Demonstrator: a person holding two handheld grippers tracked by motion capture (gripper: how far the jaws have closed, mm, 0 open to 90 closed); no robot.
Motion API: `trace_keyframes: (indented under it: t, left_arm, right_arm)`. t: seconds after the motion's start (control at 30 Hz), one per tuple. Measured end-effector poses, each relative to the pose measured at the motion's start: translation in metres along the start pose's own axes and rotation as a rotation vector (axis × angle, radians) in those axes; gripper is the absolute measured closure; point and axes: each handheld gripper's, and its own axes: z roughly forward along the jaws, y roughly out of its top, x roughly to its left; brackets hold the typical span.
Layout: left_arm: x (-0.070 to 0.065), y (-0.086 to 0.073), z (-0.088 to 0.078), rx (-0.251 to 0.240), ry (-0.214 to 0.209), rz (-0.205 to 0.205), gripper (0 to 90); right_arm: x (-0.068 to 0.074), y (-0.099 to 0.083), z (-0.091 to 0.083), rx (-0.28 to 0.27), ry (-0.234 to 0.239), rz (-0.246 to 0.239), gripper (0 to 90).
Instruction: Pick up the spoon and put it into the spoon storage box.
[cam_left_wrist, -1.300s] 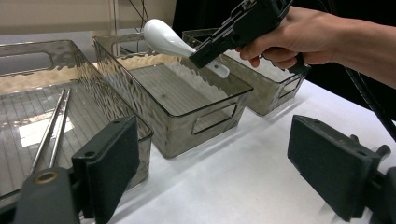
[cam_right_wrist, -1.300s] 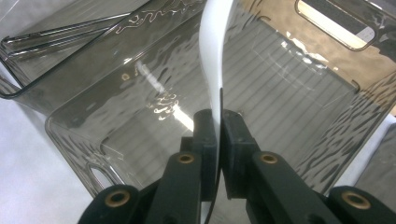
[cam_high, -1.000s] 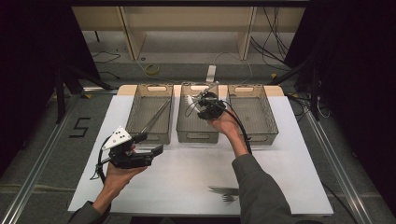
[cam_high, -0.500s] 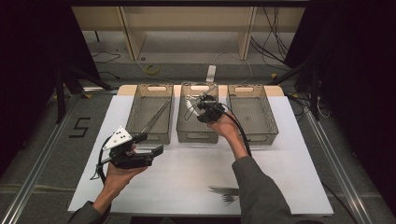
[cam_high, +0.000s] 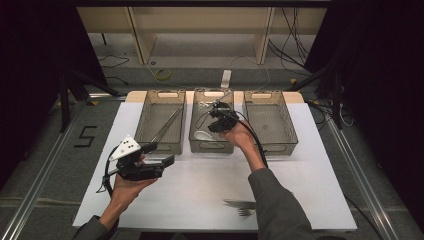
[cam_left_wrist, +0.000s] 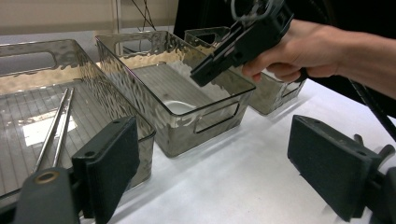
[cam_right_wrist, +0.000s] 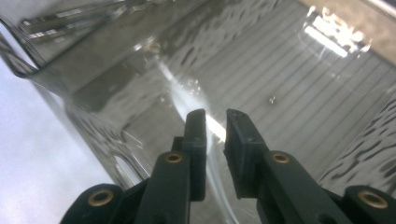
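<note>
High view, right gripper: my right gripper (cam_high: 216, 114) hangs over the middle clear ribbed plastic bin (cam_high: 212, 148), nose tipped down into it so that whatever it lets go lands inside.
High view, spoon: the white plastic spoon (cam_high: 202, 135) lies on the bin floor, bowl just below and nearer to me than the jaw tips.
High view, right hand: my right hand (cam_high: 240, 135) is wrapped round the grip, wrist bent forward, forearm reaching across the white table (cam_high: 200, 190).
High view, left gripper: my left gripper (cam_high: 159, 154) is parked level above the table, out of the way. The left clear bin (cam_high: 160, 147) is just ahead of it.
Left gripper view, state: released, pads wide apart with nothing between them.
Left gripper view, surroundings: a pair of thin metal rods (cam_left_wrist: 53, 128) rests in the left bin, ahead on the left-hand pad's side. The spoon's bowl (cam_left_wrist: 180, 107) shows farther ahead, under the right gripper's tips.
Right gripper view, state: jaws have just been opening and stand slightly parted. A pale strip, likely the spoon handle, runs through the gap, with the pads apparently clear of it.
Right gripper view, judgement: release into the middle bin looks under way.
</note>
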Motion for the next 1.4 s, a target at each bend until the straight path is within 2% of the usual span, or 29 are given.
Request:
trace_keyframes:
  t: [0.3,0.37,0.43,0.6,0.8,0.9,1.0,1.2,1.27,1.33,1.4]
  left_arm:
    - [0.0,0.0,0.0,0.002,-0.003,-0.002,16.1]
    - [0.0,0.0,0.0,0.002,-0.002,-0.003,16.1]
    - [0.0,0.0,0.0,0.001,-0.003,-0.004,16.1]
    - [0.0,0.0,0.0,0.001,-0.004,-0.005,16.1]
    - [0.0,0.0,0.001,0.003,-0.004,-0.002,16.1]
    - [-0.001,0.0,0.001,0.004,-0.003,-0.001,16.1]
    - [-0.001,0.0,0.001,0.002,-0.002,-0.001,16.1]
    - [0.0,0.0,0.0,0.002,-0.002,-0.001,16.1]
    - [-0.001,0.0,0.001,0.004,-0.001,0.0,16.1]
    - [-0.001,0.0,0.001,0.002,-0.002,0.003,16.1]
    - [-0.001,0.0,0.001,0.004,-0.001,0.005,16.1]
  right_arm:
    - [-0.002,-0.003,-0.021,-0.04,0.028,-0.006,66.4]
    - [0.0,-0.004,-0.027,-0.05,0.038,-0.018,58.6]
    - [0.004,-0.005,-0.034,-0.063,0.039,-0.033,55.9]
    - [0.012,-0.017,-0.053,-0.085,0.073,-0.067,45.6]
    - [0.023,-0.041,-0.077,-0.102,0.113,-0.099,41.3]
    - [0.024,-0.054,-0.083,-0.1,0.112,-0.108,40.1]
    - [0.023,-0.068,-0.089,-0.091,0.112,-0.1,38.5]
    - [0.021,-0.106,-0.1,-0.106,0.116,-0.066,37.6]
    - [0.019,-0.119,-0.103,-0.077,0.11,-0.064,36.1]
    - [0.018,-0.131,-0.106,-0.081,0.111,-0.049,36.1]
    - [0.018,-0.142,-0.107,-0.061,0.114,-0.054,35.2]
